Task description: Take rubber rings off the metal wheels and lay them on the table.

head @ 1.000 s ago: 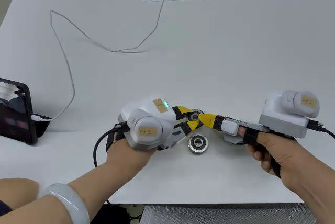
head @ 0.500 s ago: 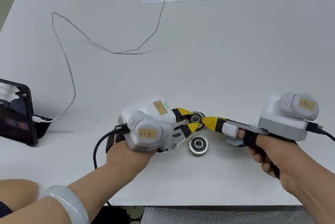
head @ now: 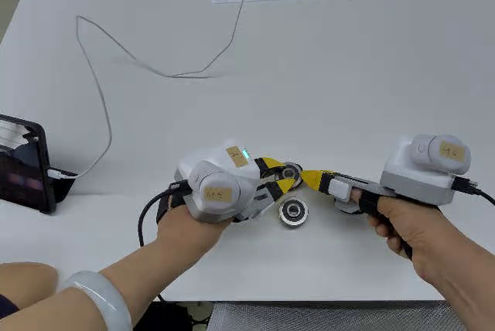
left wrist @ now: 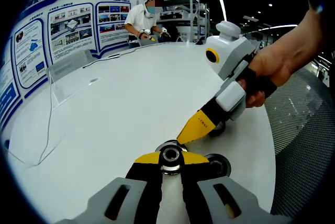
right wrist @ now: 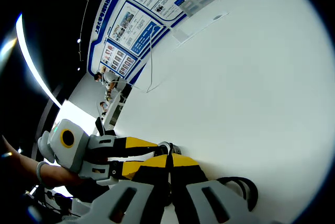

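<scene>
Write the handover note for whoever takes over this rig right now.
Left gripper: shut on a metal wheel.
Right gripper: shut, tips at that wheel's rim; whether they pinch its rubber is unclear.
Second metal wheel: lying on the table, nearer the person, its dark rubber ring seemingly on.
Done: nothing yet, by the look of it.
Left: strip both wheels, lay the rings on the table.

The left gripper (head: 285, 175) and right gripper (head: 308, 178) have yellow-and-black jaws ahead of rounded white-grey housings bearing tan stickers (head: 236, 155). Behind the left jaws a green light (head: 245, 154) glows and a black cable (head: 147, 211) trails. The person wears a pale bangle (head: 99, 300) on the left wrist.
</scene>
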